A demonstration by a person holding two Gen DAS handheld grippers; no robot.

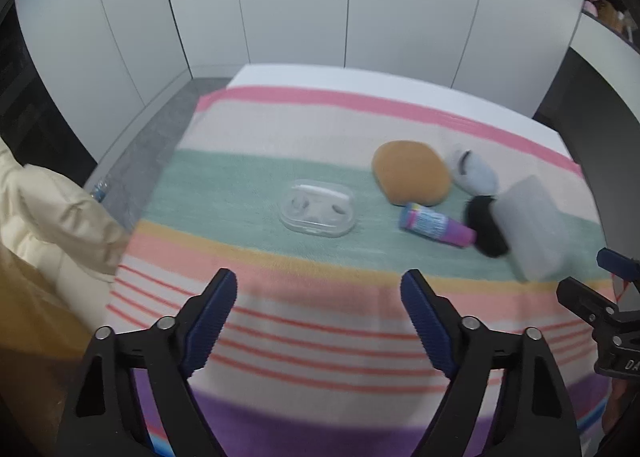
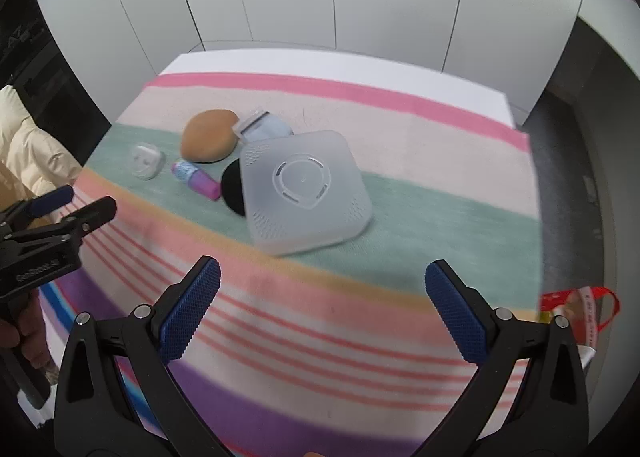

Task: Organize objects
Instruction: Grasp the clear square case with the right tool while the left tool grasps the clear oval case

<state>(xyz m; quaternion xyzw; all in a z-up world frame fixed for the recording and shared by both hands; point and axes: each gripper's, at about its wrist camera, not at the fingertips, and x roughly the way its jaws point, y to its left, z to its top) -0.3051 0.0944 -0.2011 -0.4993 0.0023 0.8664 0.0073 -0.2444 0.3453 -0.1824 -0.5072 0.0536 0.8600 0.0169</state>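
Objects lie clustered on a striped cloth [image 1: 304, 321] over the bench: a clear case [image 1: 318, 209] alone on the green band, then a tan pad [image 1: 412, 173], a pale blue piece [image 1: 476, 173] behind it, a purple tube [image 1: 436, 225], a black disc [image 1: 484, 225] and a grey square box [image 2: 304, 189] that overlaps the disc. Left gripper [image 1: 318, 297] hangs over the near stripes, jaws partly open with nothing between them. Right gripper [image 2: 320, 285] has its jaws spread wide, also empty, short of the box.
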